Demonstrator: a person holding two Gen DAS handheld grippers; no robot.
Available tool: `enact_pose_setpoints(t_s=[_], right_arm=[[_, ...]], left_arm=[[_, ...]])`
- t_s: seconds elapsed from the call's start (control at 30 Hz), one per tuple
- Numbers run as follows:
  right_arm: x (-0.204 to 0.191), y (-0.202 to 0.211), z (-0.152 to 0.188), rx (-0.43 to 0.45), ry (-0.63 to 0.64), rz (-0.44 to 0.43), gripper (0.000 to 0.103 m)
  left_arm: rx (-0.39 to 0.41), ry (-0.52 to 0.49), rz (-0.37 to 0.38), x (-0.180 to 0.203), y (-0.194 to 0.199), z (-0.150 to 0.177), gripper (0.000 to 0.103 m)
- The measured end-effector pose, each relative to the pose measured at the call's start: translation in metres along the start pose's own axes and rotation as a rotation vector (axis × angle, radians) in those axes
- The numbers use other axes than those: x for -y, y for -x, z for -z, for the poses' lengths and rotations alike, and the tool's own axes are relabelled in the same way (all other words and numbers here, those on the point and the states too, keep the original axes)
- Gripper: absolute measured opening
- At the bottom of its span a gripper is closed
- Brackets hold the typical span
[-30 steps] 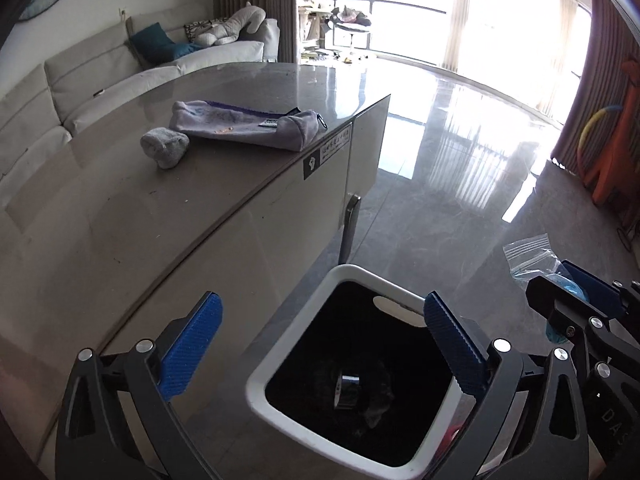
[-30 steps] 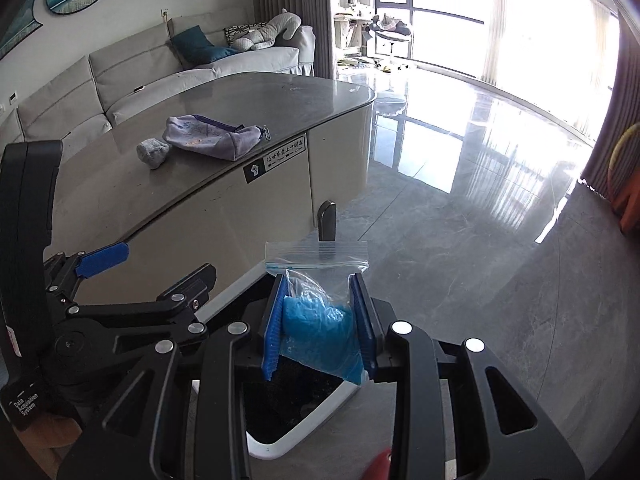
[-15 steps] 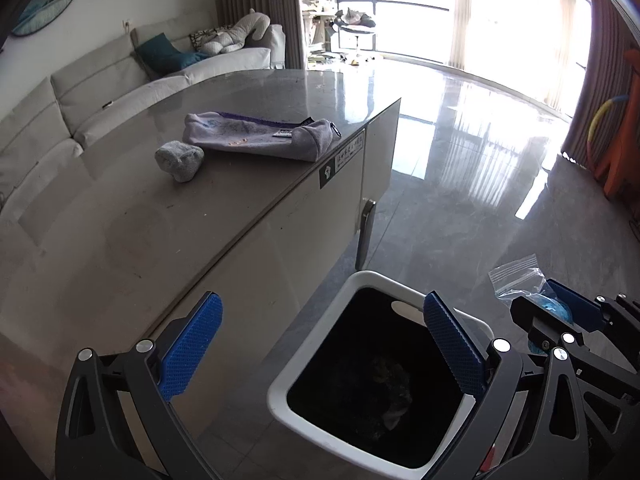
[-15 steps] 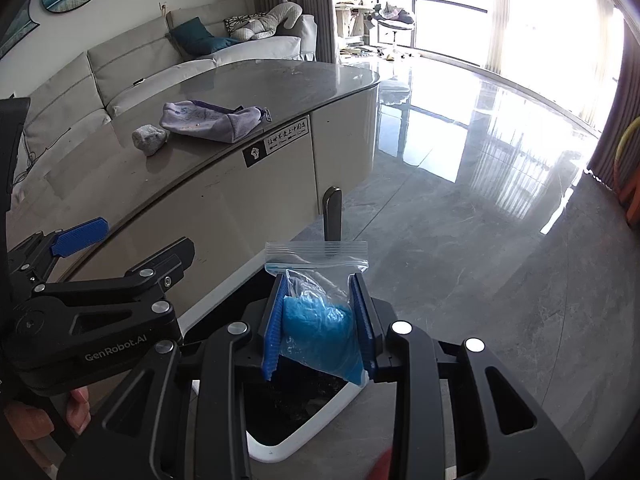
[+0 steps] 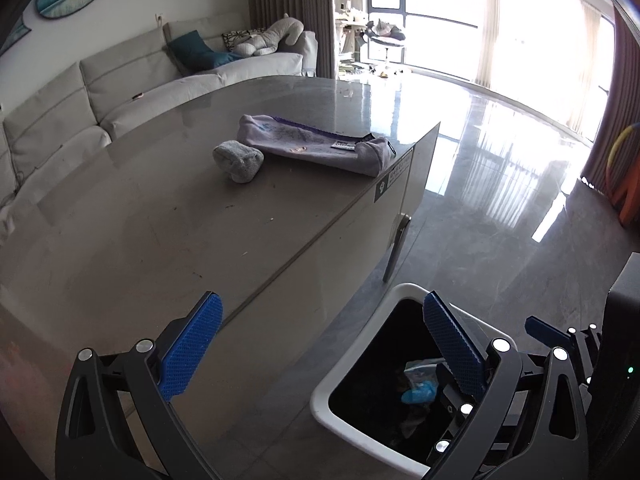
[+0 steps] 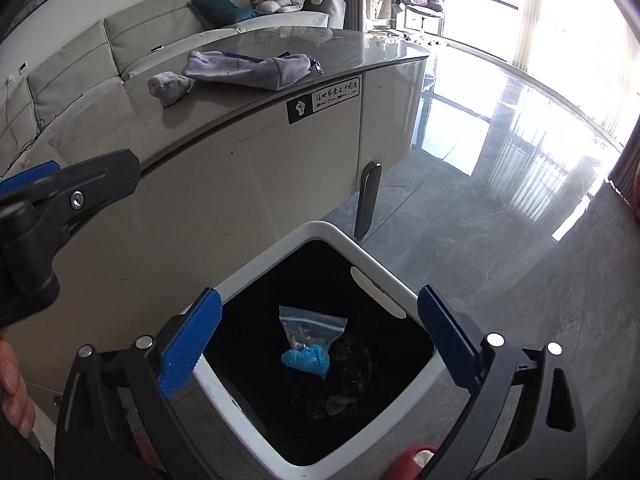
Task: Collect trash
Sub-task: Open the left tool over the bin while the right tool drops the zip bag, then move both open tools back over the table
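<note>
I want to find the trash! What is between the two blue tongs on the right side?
In the right wrist view, the zip bag lies in the white bin, loose between the opening right tongs.

Blk tool frames, blue ribbed pads (image 6: 191,344), silver screws (image 6: 494,339)

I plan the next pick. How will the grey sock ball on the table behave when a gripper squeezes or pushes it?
The grey sock ball looks soft, so it will probably compress and hold well. It seems light. Its lumpy shape suggests it would slide or tumble briefly on the glossy table, not roll far.
</note>
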State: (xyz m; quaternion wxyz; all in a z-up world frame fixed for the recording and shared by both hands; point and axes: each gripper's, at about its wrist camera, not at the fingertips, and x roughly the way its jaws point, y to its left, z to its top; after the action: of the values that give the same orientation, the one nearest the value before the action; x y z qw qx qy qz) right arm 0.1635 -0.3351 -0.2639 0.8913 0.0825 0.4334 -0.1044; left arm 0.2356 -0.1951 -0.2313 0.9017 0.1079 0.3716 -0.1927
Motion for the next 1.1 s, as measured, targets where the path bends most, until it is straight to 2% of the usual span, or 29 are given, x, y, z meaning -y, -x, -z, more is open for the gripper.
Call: enact_pose_setpoints(t_s=[0.27, 0.5, 0.7, 0.9, 1.0, 1.1], right_arm=[[0.000, 0.005, -0.009, 0.025, -0.019, 0.007, 0.099], [-0.002, 0.018, -0.030, 0.099, -0.009, -0.007, 0.099], [-0.017, 0.024, -0.069, 0.201, 0.066, -0.017, 0.099], [-0.041, 0.002, -0.111, 0.254, 0.178, 0.008, 0.099], [-0.042, -0.008, -0.125, 0.265, 0.183, 0.035, 0.099], [-0.034, -0.014, -0.132, 0.287, 0.138, 0.024, 0.099]], left_arm=[[0.013, 0.009, -0.012, -0.008, 0.005, -0.001, 0.098], [0.044, 0.024, -0.031, -0.021, 0.014, -0.010, 0.098], [0.090, 0.041, -0.056, -0.043, 0.020, -0.034, 0.098], [0.109, 0.075, -0.066, -0.066, 0.010, -0.064, 0.098], [0.112, 0.085, -0.080, -0.075, -0.003, -0.080, 0.098], [0.100, 0.089, -0.086, -0.082, -0.021, -0.092, 0.098]])
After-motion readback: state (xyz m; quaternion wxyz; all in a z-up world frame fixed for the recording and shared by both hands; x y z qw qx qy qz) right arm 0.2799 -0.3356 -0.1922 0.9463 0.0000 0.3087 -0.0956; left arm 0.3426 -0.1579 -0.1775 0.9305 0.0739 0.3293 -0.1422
